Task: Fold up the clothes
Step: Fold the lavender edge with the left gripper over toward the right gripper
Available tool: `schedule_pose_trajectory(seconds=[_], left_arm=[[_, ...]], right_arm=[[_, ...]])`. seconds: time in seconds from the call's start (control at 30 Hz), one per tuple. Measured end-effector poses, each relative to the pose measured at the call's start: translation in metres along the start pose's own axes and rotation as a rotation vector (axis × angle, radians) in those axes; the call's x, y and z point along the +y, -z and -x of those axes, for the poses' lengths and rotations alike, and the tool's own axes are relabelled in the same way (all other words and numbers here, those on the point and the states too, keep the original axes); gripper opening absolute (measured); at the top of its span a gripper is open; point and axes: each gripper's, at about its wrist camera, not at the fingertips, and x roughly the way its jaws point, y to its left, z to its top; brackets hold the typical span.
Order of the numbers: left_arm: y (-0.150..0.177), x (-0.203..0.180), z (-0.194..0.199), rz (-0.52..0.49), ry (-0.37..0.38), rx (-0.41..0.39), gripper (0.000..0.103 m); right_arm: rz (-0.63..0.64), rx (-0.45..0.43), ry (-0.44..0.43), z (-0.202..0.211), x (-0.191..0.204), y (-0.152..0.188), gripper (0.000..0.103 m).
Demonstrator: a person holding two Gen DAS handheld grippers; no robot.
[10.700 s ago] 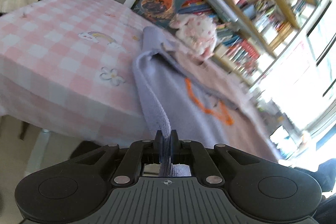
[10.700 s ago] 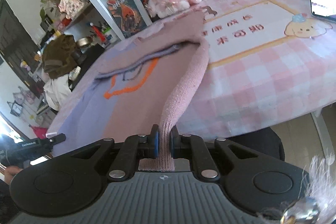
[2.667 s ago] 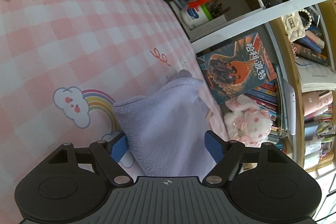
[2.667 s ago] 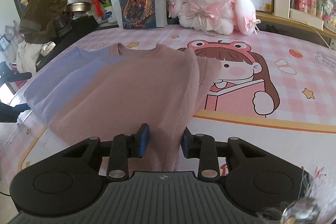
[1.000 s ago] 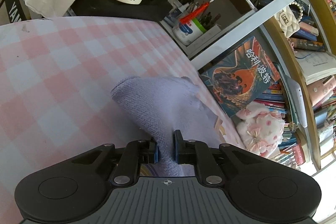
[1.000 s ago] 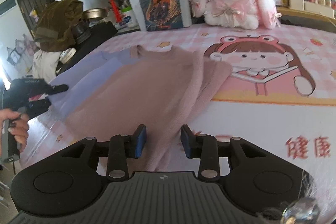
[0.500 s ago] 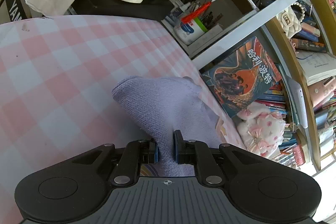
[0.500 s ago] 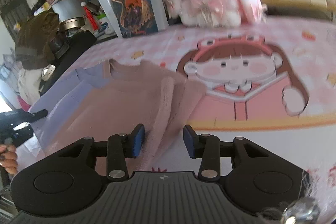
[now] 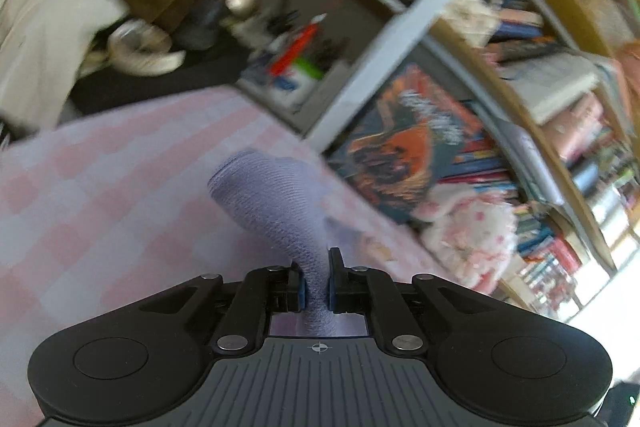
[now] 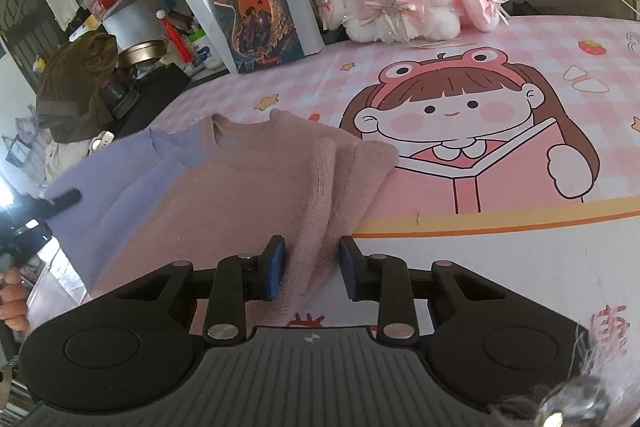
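Pinching a bunched lavender fold of the sweater [image 9: 280,211], the left hand-held gripper [image 9: 316,289] has its blue pads pressed together on the knit, which rises from the jaws toward 11 o'clock and ends in a rounded hump above the pink checked cloth of the desk [image 9: 100,211]. That view is blurred. Past the fold, at 1 o'clock, a dark book [image 9: 404,147] leans against a white shelf post, and at 3 o'clock a pale plush rabbit [image 9: 468,231] sits before rows of books.

The right hand-held gripper [image 10: 312,275] has just been closing, yet its pads stand apart, either side of the sweater's pink edge [image 10: 316,227], with a gap showing between the right pad and the cloth. From the jaws the sweater spreads flat toward 10 o'clock across the desk, pink half nearer, lavender half [image 10: 120,187] farther left, neckline toward 12 o'clock. A folded pink sleeve lies along its right side, just beside the printed cartoon girl [image 10: 460,131] at 1 o'clock. The plush rabbit and the book stand at the desk's far edge, 12 o'clock. At 9 o'clock the other gripper's black tip touches the lavender edge, with a person's fingers [image 10: 12,299] below it
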Motion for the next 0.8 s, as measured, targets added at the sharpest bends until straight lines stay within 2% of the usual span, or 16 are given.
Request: schedule_pose_trajectory(seconds=[0.23,0.37,0.43,0.57,0.63,0.73,0.8], left_arm=[[0.003,-0.073,0.015,-0.193,0.139,-0.037,0.008],[0.023,-0.117,0.019,-0.370,0.195,-0.027,0.008],[0.043,-0.139,0.019,-0.492,0.213,0.001,0.008],[0.101,-0.170,0.011,-0.771,0.206,0.127,0.011],[0.132,-0.180,0.006,-0.908,0.191,0.202,0.017],[0.162,-0.187,0.007,-1.061,0.155,0.194,0.019],[0.171,-0.189,0.008,-1.103,0.151,0.196,0.024]], right_arm=[[-0.008,-0.005,-0.004,0.000,-0.001,0.001,0.027],[-0.016,-0.005,-0.011,0.000,-0.002,0.001,0.027],[-0.020,-0.004,-0.014,0.000,-0.003,0.001,0.026],[-0.022,-0.003,-0.017,0.001,-0.004,0.001,0.026],[-0.023,-0.003,-0.018,0.001,-0.004,0.001,0.026],[-0.023,-0.003,-0.019,0.001,-0.004,0.002,0.026],[-0.023,-0.004,-0.019,0.000,-0.004,0.002,0.026]])
